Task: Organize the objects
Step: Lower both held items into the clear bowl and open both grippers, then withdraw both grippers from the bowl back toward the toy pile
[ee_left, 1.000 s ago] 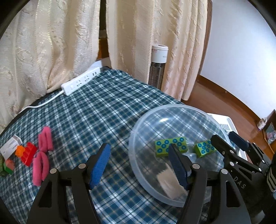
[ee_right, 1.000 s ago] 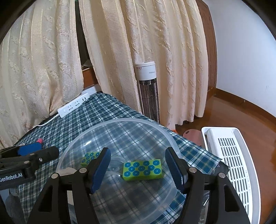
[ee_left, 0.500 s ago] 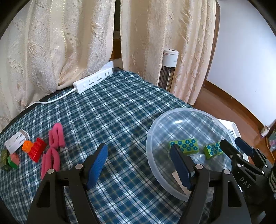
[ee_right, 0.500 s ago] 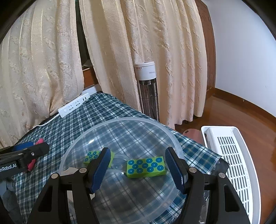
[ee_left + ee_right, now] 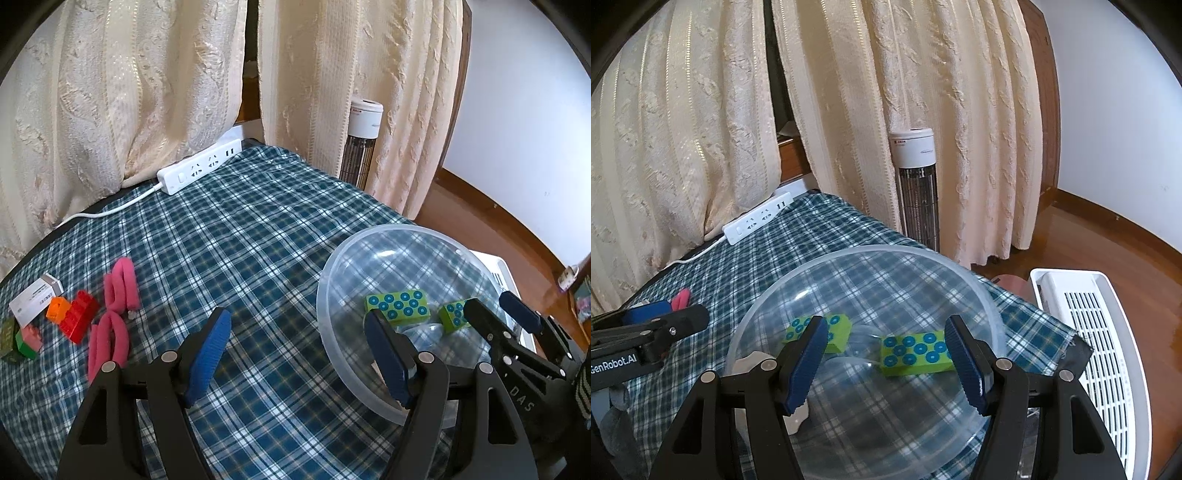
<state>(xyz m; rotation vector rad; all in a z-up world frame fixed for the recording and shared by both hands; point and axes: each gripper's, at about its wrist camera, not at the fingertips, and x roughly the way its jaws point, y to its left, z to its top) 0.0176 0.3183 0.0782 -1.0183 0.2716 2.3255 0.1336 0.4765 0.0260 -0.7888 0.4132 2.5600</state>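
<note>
- Cream patterned curtains (image 5: 129,92) hang behind the desk (image 5: 258,240), which wears a blue-and-white checked cloth; a white power strip (image 5: 199,170) lies at its far edge with its cord trailing off to the left.
- Beyond the desk stands a tall white-topped tower heater (image 5: 916,184) against the curtain, with polished wooden floor and a white slatted appliance (image 5: 1093,332) on it to the right.
- Done so far, by my reading: a clear plastic bowl (image 5: 332,266) on the right part of the desk holds two green blocks with blue dots (image 5: 397,304), plus a pale whitish piece (image 5: 753,363) near its near wall that is too hidden to name.
- Left to do: on the far left of the desk lie two pink foam curlers (image 5: 120,284), a red brick (image 5: 77,314), an orange brick (image 5: 57,306), a small white box (image 5: 35,299) and a green-and-pink block (image 5: 26,341), all well apart from the bowl.
- So the sorting looks under halfway.
- Left gripper (image 5: 295,354) hovers over bare cloth just beside the bowl's rim, its fingers spread and empty.
- Right gripper (image 5: 886,362) hangs over the bowl, fingers apart and holding nothing; the green blocks lie below them, not pinched.
</note>
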